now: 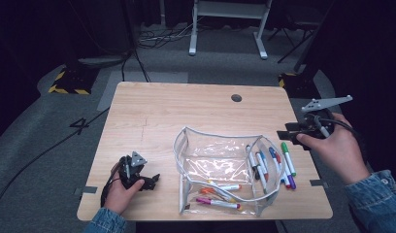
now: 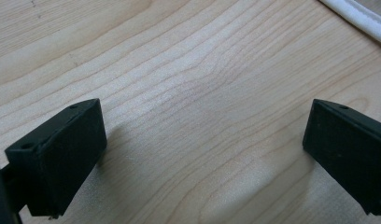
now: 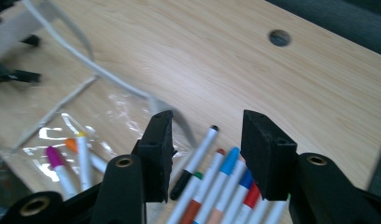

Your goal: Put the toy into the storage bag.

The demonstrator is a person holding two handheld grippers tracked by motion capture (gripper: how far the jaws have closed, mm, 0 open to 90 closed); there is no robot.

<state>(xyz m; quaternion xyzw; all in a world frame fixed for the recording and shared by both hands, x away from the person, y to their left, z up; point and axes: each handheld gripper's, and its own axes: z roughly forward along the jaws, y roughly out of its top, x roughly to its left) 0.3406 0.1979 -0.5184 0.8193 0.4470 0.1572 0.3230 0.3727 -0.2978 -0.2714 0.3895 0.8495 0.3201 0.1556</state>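
Beside clear pouch | markers: light, stiff, slick, grasp mid-barrel | right gripper released, empty | left gripper released

Looks like a lab or recording studio, not a home. Bare wooden table with a cable hole, grey carpet, dark surroundings, cables trailing across the floor, yellow-black hazard tape, a number taped on the carpet, white stand legs behind.
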